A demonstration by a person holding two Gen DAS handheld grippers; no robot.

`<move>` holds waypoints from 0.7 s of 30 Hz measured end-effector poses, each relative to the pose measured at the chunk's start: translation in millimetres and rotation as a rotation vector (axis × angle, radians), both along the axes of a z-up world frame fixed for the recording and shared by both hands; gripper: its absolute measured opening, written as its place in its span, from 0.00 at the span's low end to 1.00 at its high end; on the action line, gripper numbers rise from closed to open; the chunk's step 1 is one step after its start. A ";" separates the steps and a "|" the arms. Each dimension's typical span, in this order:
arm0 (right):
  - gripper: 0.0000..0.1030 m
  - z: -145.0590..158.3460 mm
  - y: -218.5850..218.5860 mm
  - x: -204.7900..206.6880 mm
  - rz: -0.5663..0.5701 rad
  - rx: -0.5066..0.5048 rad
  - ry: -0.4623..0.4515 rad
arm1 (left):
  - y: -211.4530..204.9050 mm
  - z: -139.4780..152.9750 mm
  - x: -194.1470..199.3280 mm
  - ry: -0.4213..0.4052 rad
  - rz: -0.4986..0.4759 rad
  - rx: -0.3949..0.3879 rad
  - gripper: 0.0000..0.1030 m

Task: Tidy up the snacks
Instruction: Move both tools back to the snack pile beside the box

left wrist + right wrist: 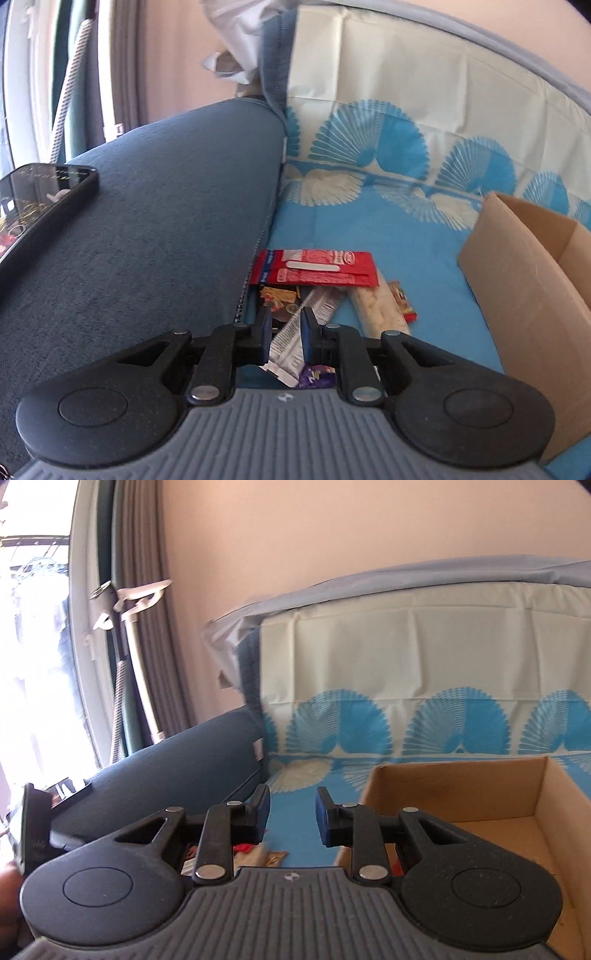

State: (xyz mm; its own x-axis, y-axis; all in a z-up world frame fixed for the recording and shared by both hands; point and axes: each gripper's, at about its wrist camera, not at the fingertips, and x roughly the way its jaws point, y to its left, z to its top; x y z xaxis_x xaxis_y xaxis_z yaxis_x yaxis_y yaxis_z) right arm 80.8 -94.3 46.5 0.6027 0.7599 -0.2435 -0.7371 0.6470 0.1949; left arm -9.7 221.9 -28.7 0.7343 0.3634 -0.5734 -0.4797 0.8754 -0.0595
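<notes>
A heap of snacks lies on the blue cloth beside the sofa arm: a red packet point(317, 267), a long pale pack point(380, 306), a small red and yellow snack point(404, 301), a purple wrapper point(317, 374) and a silver snack bar point(321, 304). My left gripper point(285, 325) is down at the heap, its blue pads shut on the silver bar, which runs between them. My right gripper point(292, 805) hovers above the cloth, left of the cardboard box point(461, 786), jaws apart with nothing between them. A few snacks point(258, 854) peek out under it.
The open cardboard box point(517, 295) stands right of the heap on the cloth. The blue sofa arm point(147, 240) rises on the left with a black phone point(40, 203) on it. A fan-patterned cover point(406, 686) drapes the backrest; curtains and a window are far left.
</notes>
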 end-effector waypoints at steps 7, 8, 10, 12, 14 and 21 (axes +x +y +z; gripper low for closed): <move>0.27 -8.5 53.7 -33.6 0.178 -0.108 -0.012 | -8.1 -12.0 24.4 0.086 -0.064 0.039 0.41; 0.28 -9.6 60.7 -36.9 0.194 -0.121 -0.015 | -7.5 -14.5 28.6 0.092 -0.063 0.038 0.41; 0.28 -11.7 72.5 -42.0 0.212 -0.145 -0.021 | -8.6 -21.7 40.3 0.122 -0.057 0.058 0.43; 0.32 -13.9 82.8 -44.4 0.220 -0.169 -0.021 | -11.0 -29.6 53.8 0.157 -0.056 0.089 0.48; 0.36 -17.8 91.0 -43.7 0.215 -0.196 -0.002 | -11.7 -37.0 65.3 0.187 -0.056 0.113 0.51; 0.42 -30.6 105.6 -38.3 0.200 -0.248 0.058 | -10.3 -57.4 84.6 0.282 -0.078 0.121 0.44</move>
